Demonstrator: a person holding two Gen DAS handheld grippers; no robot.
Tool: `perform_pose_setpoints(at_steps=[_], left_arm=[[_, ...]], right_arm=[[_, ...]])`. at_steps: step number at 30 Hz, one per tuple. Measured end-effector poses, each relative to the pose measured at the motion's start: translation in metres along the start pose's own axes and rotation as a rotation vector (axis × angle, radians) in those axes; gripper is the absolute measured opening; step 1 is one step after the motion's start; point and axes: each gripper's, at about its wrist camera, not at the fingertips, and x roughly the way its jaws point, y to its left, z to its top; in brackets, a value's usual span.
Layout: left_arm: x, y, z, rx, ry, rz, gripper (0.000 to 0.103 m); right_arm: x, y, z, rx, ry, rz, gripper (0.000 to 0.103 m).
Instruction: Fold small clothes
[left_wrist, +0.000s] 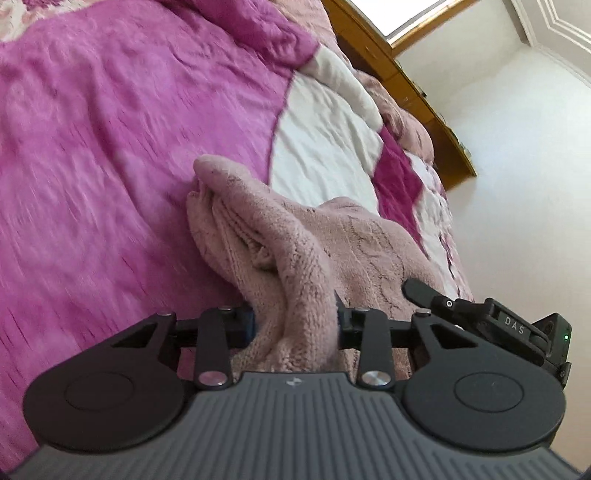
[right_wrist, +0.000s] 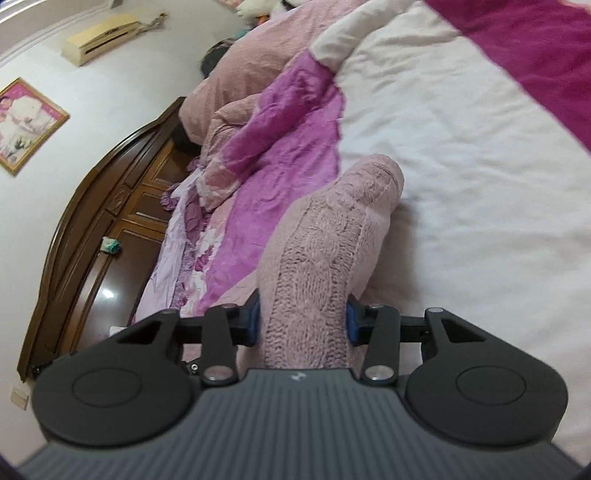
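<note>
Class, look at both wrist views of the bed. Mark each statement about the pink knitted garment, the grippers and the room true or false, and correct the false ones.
1. The left gripper is shut on the pink knitted garment. True.
2. The right gripper hangs open with nothing in it. False: it is shut on the same garment.
3. The bedspread is plain blue. False: it is magenta and white.
4. A framed picture hangs on the wall. True.

bed (left_wrist: 325, 147): magenta-and-white quilt (left_wrist: 110, 147) covers it, filling the left of the frame
on quilt: pink knit garment (left_wrist: 295, 240), lower centre
pillows (right_wrist: 258, 48): top centre
</note>
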Motion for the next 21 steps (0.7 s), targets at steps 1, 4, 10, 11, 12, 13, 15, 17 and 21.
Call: perform_pose_setpoints(at_steps=[1,4,10,11,12,13,15,17,21], left_arm=[[0.001,-0.006,-0.008,0.012,0.009,-0.002,0.040],[-0.001,-0.022,-0.031,0.029,0.031,-0.014,0.040],[0.009,-0.029,-0.069,0.065,0.081,0.038,0.040],[0.013,-0.029,-0.076,0.077,0.093,0.069,0.040],[0.017,-0.029,-0.080,0.095,0.100,0.099,0.040],[0.019,-0.029,-0.084,0.114,0.103,0.125,0.040],[0.021,-0.028,-0.090,0.136,0.106,0.152,0.040],[0.021,-0.030,-0.091,0.149,0.111,0.162,0.041],[0.019,-0.032,-0.085,0.165,0.119,0.188,0.051]], right_arm=[[-0.011,-0.005,-0.004,0.005,-0.006,-0.007,0.045],[-0.038,-0.017,-0.016,0.024,-0.021,-0.017,0.045],[-0.061,-0.051,-0.043,0.069,-0.010,-0.066,0.045],[-0.059,-0.057,-0.048,0.080,0.001,-0.083,0.045],[-0.058,-0.061,-0.053,0.084,0.009,-0.095,0.046],[-0.056,-0.064,-0.058,0.078,0.011,-0.110,0.046],[-0.055,-0.065,-0.065,0.049,0.006,-0.126,0.048],[-0.056,-0.063,-0.068,0.006,0.006,-0.149,0.053],[-0.061,-0.065,-0.063,0.007,0.036,-0.163,0.060]])
